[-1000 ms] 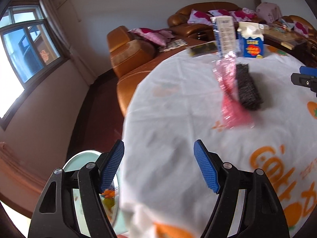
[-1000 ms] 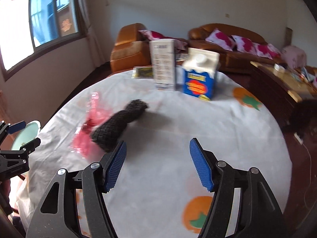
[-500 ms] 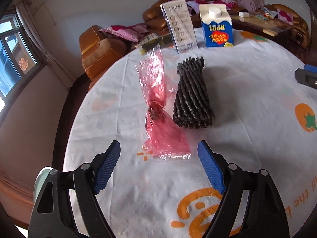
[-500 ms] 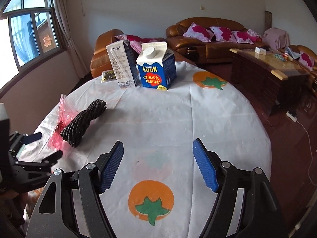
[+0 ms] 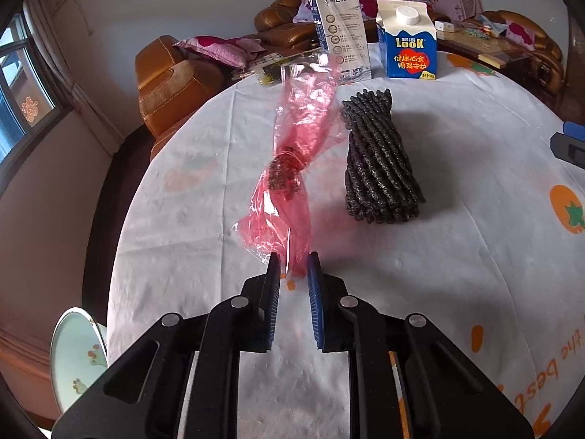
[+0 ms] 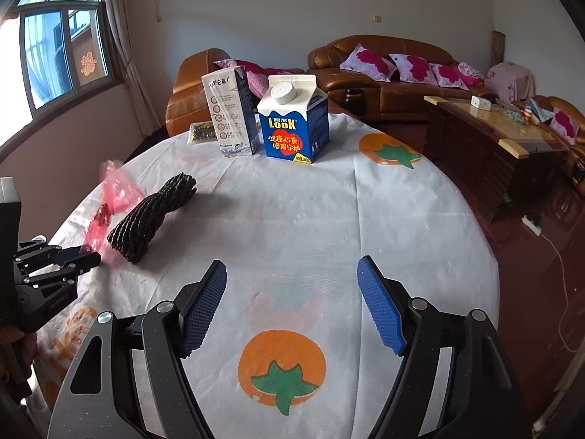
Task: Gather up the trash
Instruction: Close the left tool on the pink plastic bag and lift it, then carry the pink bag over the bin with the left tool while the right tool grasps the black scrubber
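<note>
A crumpled red plastic bag (image 5: 292, 168) lies on the round table, also seen in the right wrist view (image 6: 117, 197). My left gripper (image 5: 294, 261) is shut on the bag's near end; it shows at the left edge of the right wrist view (image 6: 86, 256). A black foam net sleeve (image 5: 380, 168) lies just right of the bag (image 6: 153, 216). A blue LOOK carton (image 5: 407, 45) and a tall white carton (image 5: 342, 38) stand at the far side. My right gripper (image 6: 292, 307) is open and empty above the tablecloth.
A small dark packet (image 6: 201, 133) lies behind the cartons. The white tablecloth (image 6: 329, 226) has orange fruit prints. A pale green bin (image 5: 78, 351) sits on the floor left of the table. Brown sofas (image 6: 384, 69) and a wooden coffee table (image 6: 493, 139) stand beyond.
My left gripper moved forward over the table to the red bag and closed on its near end. My right gripper swung right and stayed open.
</note>
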{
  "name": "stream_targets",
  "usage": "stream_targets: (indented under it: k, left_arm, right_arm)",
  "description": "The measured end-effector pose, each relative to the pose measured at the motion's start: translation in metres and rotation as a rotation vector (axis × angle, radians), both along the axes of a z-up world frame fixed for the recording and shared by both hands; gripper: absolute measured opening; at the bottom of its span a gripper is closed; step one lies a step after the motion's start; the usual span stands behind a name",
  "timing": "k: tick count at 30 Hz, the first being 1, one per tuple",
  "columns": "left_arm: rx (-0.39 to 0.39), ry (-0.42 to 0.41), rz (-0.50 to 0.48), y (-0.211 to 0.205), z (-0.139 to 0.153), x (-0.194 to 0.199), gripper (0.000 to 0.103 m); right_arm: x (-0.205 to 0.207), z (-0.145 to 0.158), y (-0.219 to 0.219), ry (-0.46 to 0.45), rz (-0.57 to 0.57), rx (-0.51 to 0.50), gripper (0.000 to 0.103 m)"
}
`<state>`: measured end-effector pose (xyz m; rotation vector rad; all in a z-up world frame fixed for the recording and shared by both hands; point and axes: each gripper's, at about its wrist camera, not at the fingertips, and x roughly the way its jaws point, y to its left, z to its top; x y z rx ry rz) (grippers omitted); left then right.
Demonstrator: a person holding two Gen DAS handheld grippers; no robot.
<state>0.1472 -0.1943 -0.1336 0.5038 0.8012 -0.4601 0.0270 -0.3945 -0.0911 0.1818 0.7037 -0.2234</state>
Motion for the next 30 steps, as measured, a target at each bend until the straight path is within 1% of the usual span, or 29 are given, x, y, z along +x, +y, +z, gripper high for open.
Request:
stream_targets:
  k: [5,7,8,10,12,15,18,20,21,24,25,28,30]
  left_arm:
    - [0.011,-0.051,0.000,0.012,0.008,-0.005,0.013]
    - [0.016,-0.083,0.007,0.024,0.016,-0.009,0.013]
    - [0.021,-0.096,0.012,0.031,0.020,-0.011,0.013]
    - [0.045,-0.130,0.028,0.049,0.027,-0.014,0.013]
    - [0.054,-0.141,0.056,0.071,0.034,-0.015,0.013]
    - [0.051,-0.132,0.108,0.103,0.041,-0.013,0.013]
    - [0.044,-0.124,0.159,0.134,0.045,-0.013,0.013]
    - [0.040,-0.120,0.188,0.153,0.046,-0.015,0.013]
    - [0.039,-0.119,0.198,0.161,0.045,-0.017,0.013]
    - [0.036,-0.105,0.219,0.177,0.040,-0.019,0.013]
    - [0.035,-0.098,0.224,0.180,0.037,-0.018,0.013]
    - [0.018,-0.080,0.231,0.186,0.032,-0.016,0.013]
    - [0.011,-0.079,0.223,0.186,0.031,-0.016,0.014]
  right_arm:
    - [0.001,0.000,0.001,0.003,-0.004,-0.007,0.074]
    - [0.002,-0.001,0.001,0.005,0.009,0.022,0.074]
    - [0.006,-0.002,0.003,0.015,0.020,0.033,0.074]
    - [0.014,-0.003,0.012,0.047,0.059,0.025,0.073]
    - [0.023,0.002,0.023,0.046,0.101,0.003,0.073]
    - [0.038,0.010,0.037,0.039,0.133,-0.021,0.073]
    - [0.059,0.015,0.053,0.036,0.170,-0.020,0.073]
    - [0.071,0.016,0.066,0.040,0.198,0.004,0.072]
    - [0.074,0.015,0.073,0.040,0.207,0.020,0.069]
    - [0.083,0.011,0.092,0.042,0.230,0.075,0.069]
    - [0.086,0.010,0.100,0.049,0.238,0.080,0.069]
    - [0.098,-0.001,0.127,0.102,0.289,0.062,0.069]
    - [0.105,-0.011,0.137,0.170,0.294,-0.001,0.069]
